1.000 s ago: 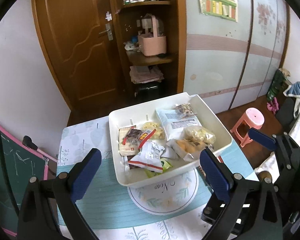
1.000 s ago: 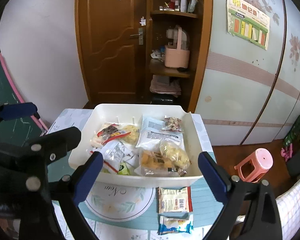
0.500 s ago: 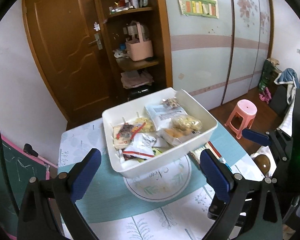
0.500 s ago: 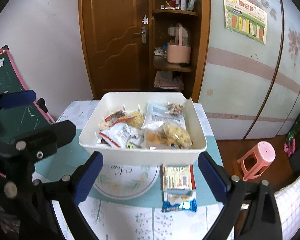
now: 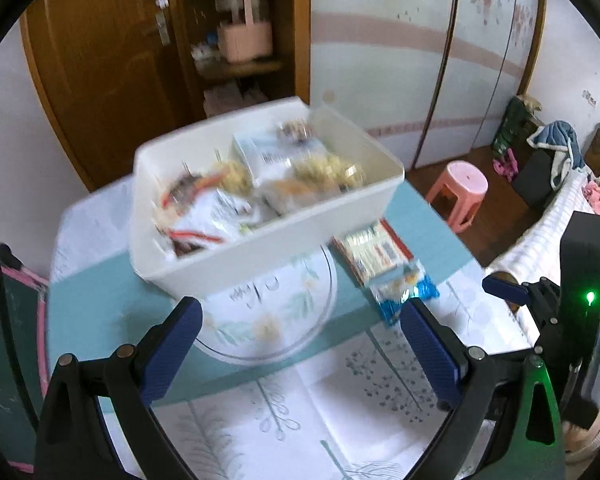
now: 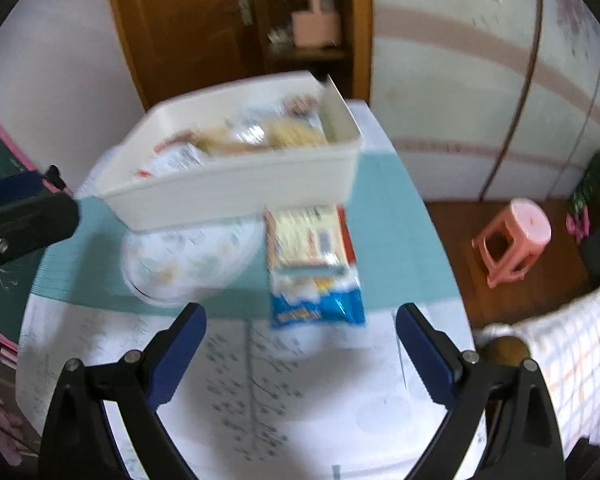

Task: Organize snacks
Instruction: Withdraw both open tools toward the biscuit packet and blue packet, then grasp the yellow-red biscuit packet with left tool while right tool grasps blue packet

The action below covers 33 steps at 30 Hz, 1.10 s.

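Fingers of both tools stand spread wide with nothing between them: the left gripper (image 5: 302, 344) and the right gripper (image 6: 300, 340) hang above the table (image 6: 300, 400), whose cloth is teal and white. Toward its far side sits a white bin (image 5: 284, 248), blurred, heaped with snack bags. Just beside the bin's near right corner lies a flat cream packet (image 6: 306, 236), and touching its near end, a smaller blue packet (image 6: 320, 304).
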{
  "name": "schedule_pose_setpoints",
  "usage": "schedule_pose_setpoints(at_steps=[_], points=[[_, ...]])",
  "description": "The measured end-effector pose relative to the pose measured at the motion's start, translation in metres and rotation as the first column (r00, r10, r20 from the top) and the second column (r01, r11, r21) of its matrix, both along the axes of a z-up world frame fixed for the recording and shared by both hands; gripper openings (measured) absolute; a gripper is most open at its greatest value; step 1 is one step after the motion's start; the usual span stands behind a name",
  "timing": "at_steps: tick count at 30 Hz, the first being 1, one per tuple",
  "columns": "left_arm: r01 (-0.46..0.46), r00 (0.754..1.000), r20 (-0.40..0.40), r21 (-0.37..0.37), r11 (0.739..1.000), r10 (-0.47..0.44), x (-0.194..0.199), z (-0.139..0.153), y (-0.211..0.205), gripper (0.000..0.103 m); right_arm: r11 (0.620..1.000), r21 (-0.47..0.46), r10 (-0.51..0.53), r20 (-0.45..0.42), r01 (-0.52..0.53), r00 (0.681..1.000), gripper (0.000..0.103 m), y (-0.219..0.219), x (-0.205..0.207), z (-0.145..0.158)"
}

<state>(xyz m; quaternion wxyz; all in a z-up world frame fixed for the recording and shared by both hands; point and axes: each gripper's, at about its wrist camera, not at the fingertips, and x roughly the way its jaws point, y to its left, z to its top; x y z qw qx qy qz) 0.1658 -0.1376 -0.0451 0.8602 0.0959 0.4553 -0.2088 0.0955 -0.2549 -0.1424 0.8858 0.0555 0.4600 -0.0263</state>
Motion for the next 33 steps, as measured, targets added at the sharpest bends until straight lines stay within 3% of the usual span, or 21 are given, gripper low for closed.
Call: schedule_pose_setpoints(at_steps=[7, 18, 20, 22, 26, 33], points=[[-0.023, 0.994, -0.111, 0.006, 1.000, 0.023, 0.008, -0.051, -0.003, 0.099, 1.000, -0.010, 0.018, -0.060, -0.019, 0.998, 0.096, -0.005, 0.006, -0.035], [-0.044, 0.983, -0.178, 0.032, 0.998, 0.049, 0.028, -0.083, -0.005, 0.099, 0.998, -0.040, 0.037, -0.091, -0.041, 0.995, 0.095, -0.006, 0.042, -0.060], [-0.039, 0.982, -0.183, 0.036, 0.999, 0.045, 0.032, -0.085, -0.011, 0.099, 0.998, -0.050, 0.036, -0.071, -0.040, 0.997, 0.088, -0.007, 0.047, -0.058], [-0.033, 0.982, -0.184, 0.038, 0.999, 0.039, 0.035, -0.085, -0.018, 0.099, 0.996, -0.081, 0.033, -0.048, -0.037, 0.998, 0.066, -0.007, 0.047, -0.057], [-0.018, 0.983, -0.180, 0.033, 0.999, 0.023, 0.043, -0.085, -0.040, 0.099, 0.998, -0.053, 0.031, -0.015, -0.032, 0.999, 0.051, -0.018, 0.041, -0.055], [-0.058, 0.977, -0.207, -0.007, 0.998, 0.056, 0.070, -0.092, -0.086, 0.099, 0.999, -0.016, -0.047, 0.002, 0.047, 0.999, 0.046, -0.049, 0.019, -0.054]])
